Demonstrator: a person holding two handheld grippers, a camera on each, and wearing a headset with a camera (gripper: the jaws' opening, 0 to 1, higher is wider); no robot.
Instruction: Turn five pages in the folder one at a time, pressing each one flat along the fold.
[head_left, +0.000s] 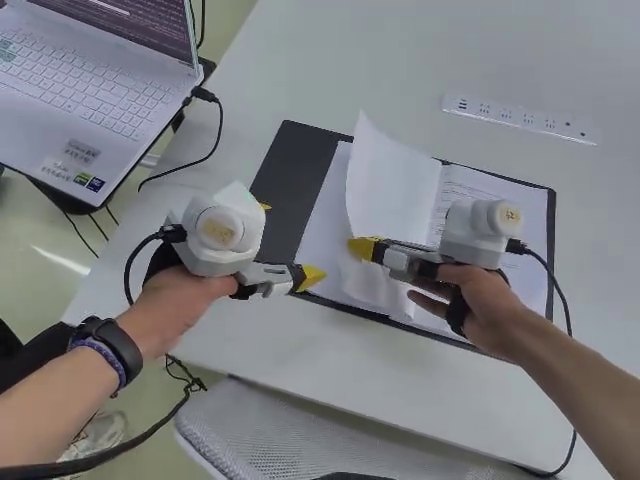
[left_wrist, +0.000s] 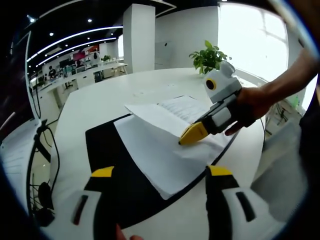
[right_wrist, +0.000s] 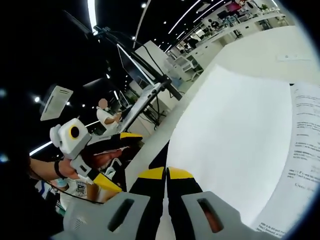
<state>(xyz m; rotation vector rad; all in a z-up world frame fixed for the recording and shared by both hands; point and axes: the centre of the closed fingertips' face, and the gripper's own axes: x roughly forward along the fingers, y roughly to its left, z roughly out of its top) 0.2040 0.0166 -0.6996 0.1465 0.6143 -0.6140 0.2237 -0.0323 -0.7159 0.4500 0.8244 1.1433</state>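
Presently pinches the near edge of one page with the right tongs, yellow tips pressed tight together on the paper. Holds that sheet curved and nearly upright over the middle of the folder, clear of the sheets beneath. Has the folder lying open on the white surface, with bare black cover to the left and white sheets to the right. Shows printed text on the rightmost sheet.

Carries the left tongs spread wide with nothing between them. Poises them at the folder's near edge, by the black cover and the near corner of the white sheets. Cannot tell whether touching the folder or just above it. Points them toward the right tongs, near but apart. Frames, between the wide yellow tips in the left gripper view, the black cover and the flat white sheet.

Wears a dark band on the left wrist. Shares the surface with a laptop at the far left, dark cables trailing beside it, and a white power strip well beyond the folder. Faces, in the left gripper view, a potted plant past the far side of the surface.
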